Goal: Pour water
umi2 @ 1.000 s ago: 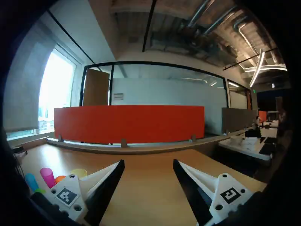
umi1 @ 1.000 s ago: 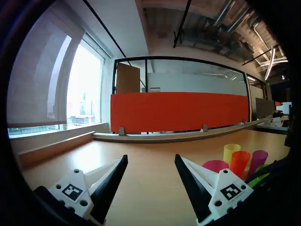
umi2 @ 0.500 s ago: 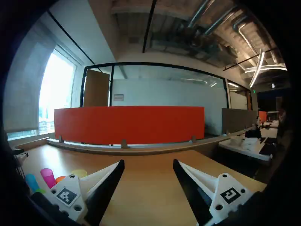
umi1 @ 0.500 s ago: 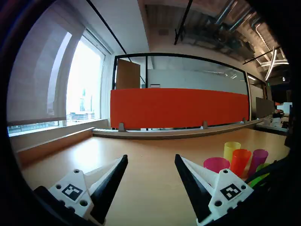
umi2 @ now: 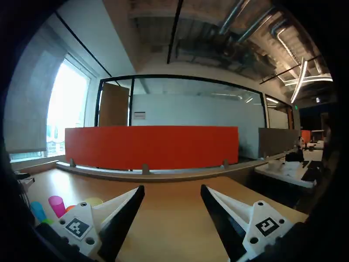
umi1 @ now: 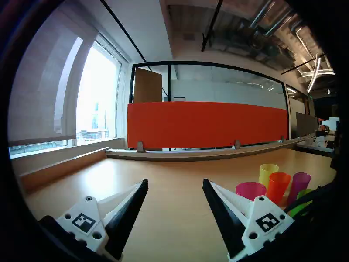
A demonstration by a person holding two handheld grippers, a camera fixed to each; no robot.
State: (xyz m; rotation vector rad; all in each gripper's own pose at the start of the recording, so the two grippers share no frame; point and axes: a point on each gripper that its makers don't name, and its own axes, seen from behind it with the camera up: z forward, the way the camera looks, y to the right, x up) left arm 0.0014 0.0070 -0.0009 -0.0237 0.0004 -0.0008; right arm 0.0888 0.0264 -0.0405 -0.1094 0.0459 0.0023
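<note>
Fingers of the left gripper (umi1: pixel 174 181) stand wide apart above the wooden tabletop (umi1: pixel 170 227), with only bare wood between them. The right gripper (umi2: pixel 172 187) is spread the same way. Off to the left gripper's right, close together on the tabletop, stand a yellow cup (umi1: pixel 268 173), an orange cup (umi1: pixel 279 187), a purple cup (umi1: pixel 299 185) and a low pink cup (umi1: pixel 250 191). An orange partition (umi1: pixel 205 124) lines the far edge.

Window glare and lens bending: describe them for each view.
Left gripper view: window blown out white, glare on the table, divider curved. Right gripper view: window washed out too, ceiling pipes bowed, cups dim at the edge.
</note>
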